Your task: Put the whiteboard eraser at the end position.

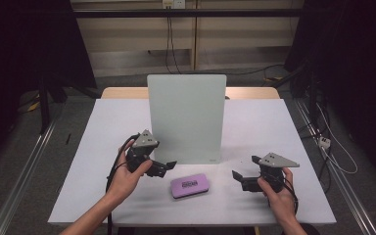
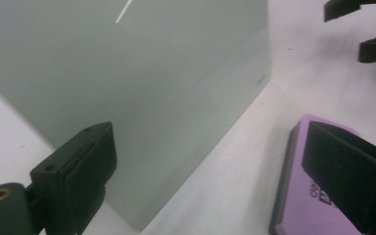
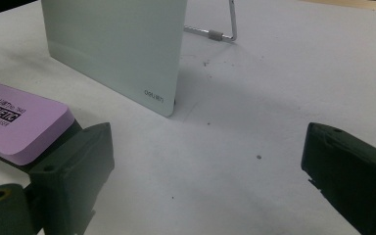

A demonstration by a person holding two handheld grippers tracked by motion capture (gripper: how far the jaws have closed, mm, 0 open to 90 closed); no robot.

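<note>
Eraser being flanked by two wide-open grippers in front of the board.

High view: the eraser point(image 1: 190, 185) is lying between the left gripper point(image 1: 165, 168) and right gripper point(image 1: 238, 177), nearer the left, long axis running across from one to the other. Left gripper view: the eraser point(image 2: 298, 196) is being shown just past the right-hand finger point(image 2: 345, 171), the board point(image 2: 127, 88) ahead. Right gripper view: the eraser point(image 3: 19, 120) is being seen beyond the left-hand finger point(image 3: 78, 166), its "MAGNETIC" label readable, and the board's wire stand point(image 3: 220, 29) is revealed.

A white surface point(image 1: 254, 122) is sitting on grey floor point(image 1: 24, 166) (cables point(image 1: 169, 44) trailing down the beige wall point(image 1: 127, 39)), darkness flanking both sides.
</note>
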